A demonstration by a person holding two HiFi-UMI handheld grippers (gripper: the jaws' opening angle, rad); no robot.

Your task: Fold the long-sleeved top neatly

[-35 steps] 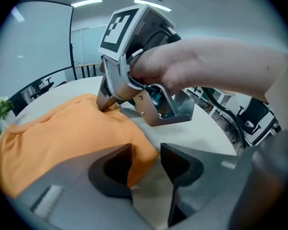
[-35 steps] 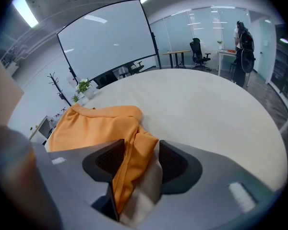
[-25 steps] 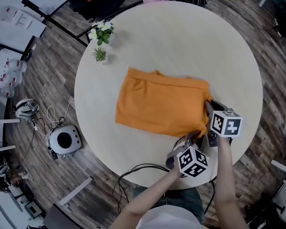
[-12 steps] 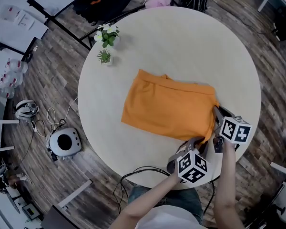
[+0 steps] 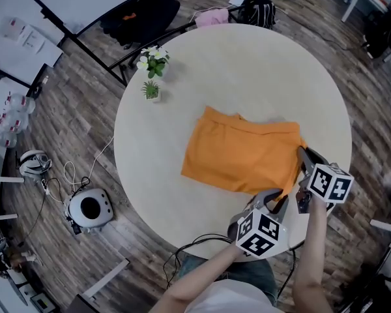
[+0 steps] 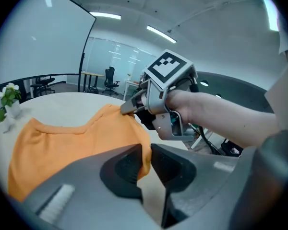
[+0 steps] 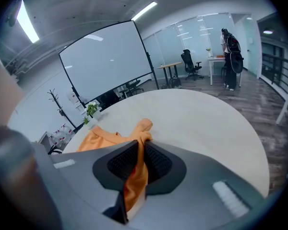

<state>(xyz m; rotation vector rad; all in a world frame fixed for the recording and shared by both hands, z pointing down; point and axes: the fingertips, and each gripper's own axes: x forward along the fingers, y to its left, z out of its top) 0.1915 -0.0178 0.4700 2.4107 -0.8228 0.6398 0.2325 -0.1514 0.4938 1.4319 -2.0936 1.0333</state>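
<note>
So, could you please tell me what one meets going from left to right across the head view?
On the floor the headphones → round white device → on the table the small green plant → orange top.

The round table is bare along its far and right edges. A flowering plant and a small green plant block the far-left edge. The orange top fills the middle.

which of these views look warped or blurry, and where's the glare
Head view: even, soft light, the orange top and round table sharp, a little softer toward the edges. Left gripper view: heavy fisheye, dark corners, glaring ceiling strips, near jaws soft. Right gripper view: same fisheye bending the table rim, one bright ceiling light, jaws blurred up close.
</note>
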